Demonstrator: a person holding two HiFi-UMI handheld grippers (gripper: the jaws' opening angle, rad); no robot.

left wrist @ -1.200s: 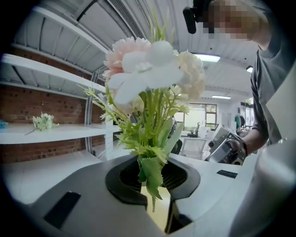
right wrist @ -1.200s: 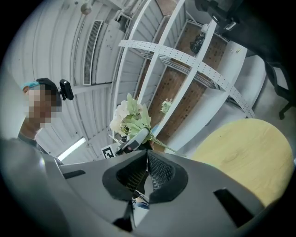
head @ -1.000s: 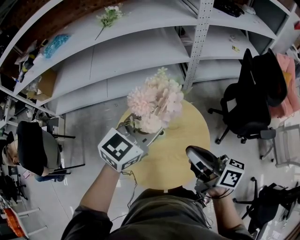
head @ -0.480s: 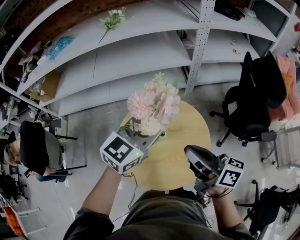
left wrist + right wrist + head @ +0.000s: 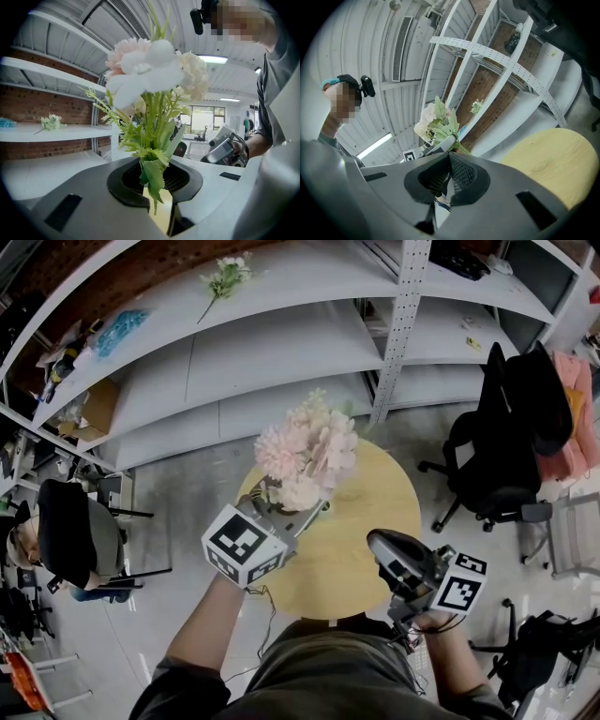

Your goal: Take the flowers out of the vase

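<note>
A bunch of pale pink and cream flowers point(image 5: 307, 448) with green stems is held over the far left part of the round wooden table point(image 5: 366, 531). My left gripper point(image 5: 305, 512) is shut on the stems just under the leaves. In the left gripper view the stems point(image 5: 152, 171) stand upright between the jaws point(image 5: 154, 185) and the blooms point(image 5: 150, 75) fill the top. My right gripper point(image 5: 380, 545) hovers near the table's front right edge, shut point(image 5: 449, 176) with nothing in it. From the right gripper view the bunch point(image 5: 436, 123) shows ahead. No vase is clearly visible.
Grey shelving point(image 5: 234, 343) runs along the back, with a single flower sprig point(image 5: 225, 273) on its top board. A black office chair point(image 5: 497, 437) stands to the right of the table. A person sits at the far left point(image 5: 61, 535).
</note>
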